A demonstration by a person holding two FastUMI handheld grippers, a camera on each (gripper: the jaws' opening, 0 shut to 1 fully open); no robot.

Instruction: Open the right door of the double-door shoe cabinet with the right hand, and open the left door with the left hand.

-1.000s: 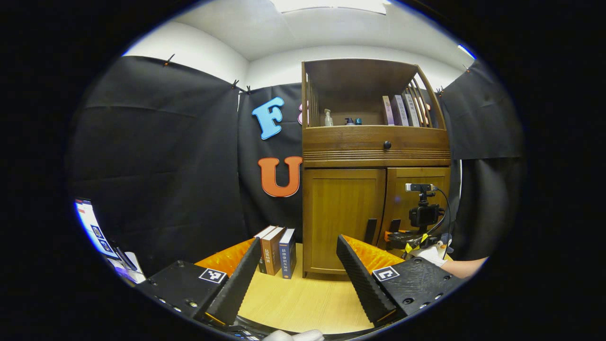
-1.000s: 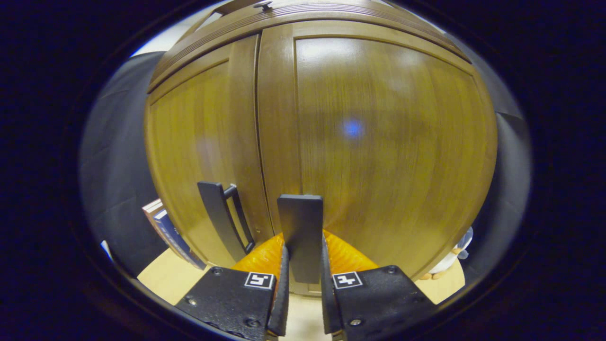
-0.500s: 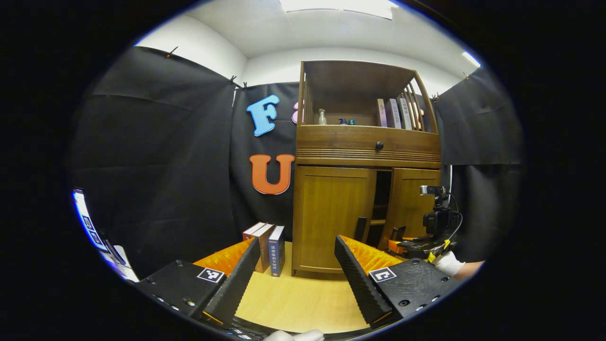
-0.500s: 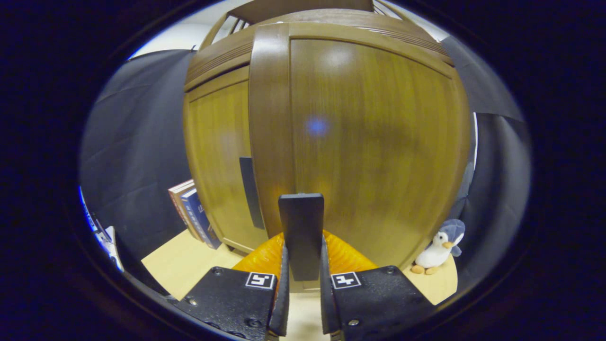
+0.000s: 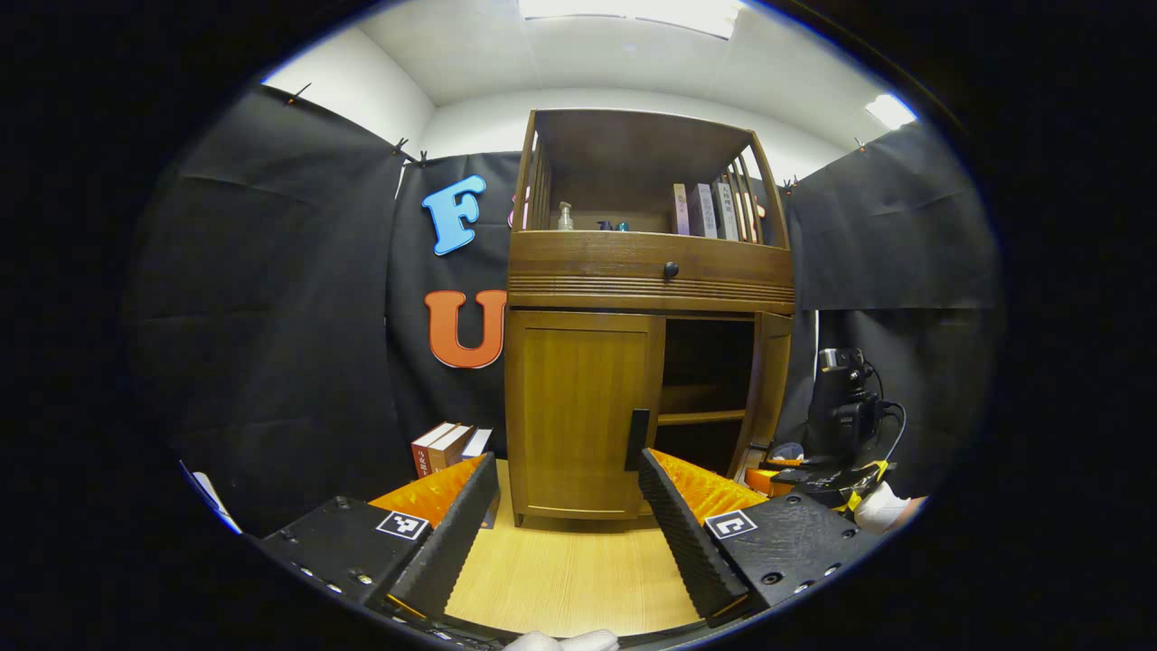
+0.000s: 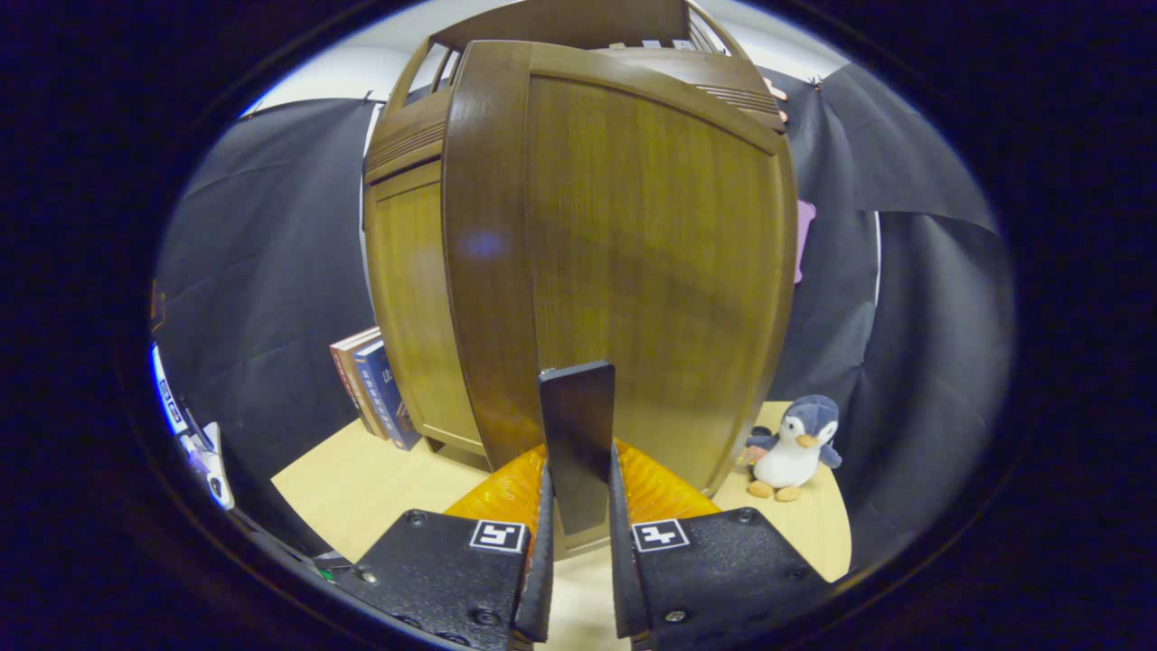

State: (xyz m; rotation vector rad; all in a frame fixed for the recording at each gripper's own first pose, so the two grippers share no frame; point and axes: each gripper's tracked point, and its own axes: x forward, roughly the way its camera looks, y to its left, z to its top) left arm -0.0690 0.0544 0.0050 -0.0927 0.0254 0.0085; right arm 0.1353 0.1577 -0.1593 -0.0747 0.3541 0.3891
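Brown wooden shoe cabinet (image 5: 633, 271): your right gripper (image 6: 578, 579) clamps the swung-out right door's black handle (image 6: 577, 443); your left gripper (image 5: 565, 533) gapes, its fingers released.

Black cloth (image 5: 271, 298) hangs around the booth below white walls (image 5: 352, 86) and a lit ceiling panel (image 5: 633, 11). The light wooden tabletop (image 5: 578, 570) carries upright books (image 5: 447, 445) and a toy penguin (image 6: 794, 448).

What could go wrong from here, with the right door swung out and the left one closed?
The right door, gripped by its handle in the right hand-held gripper, could sweep into the penguin plush if it swings wider. The left hand-held gripper is open and short of the left door handle; a misaligned approach might bump the left door.
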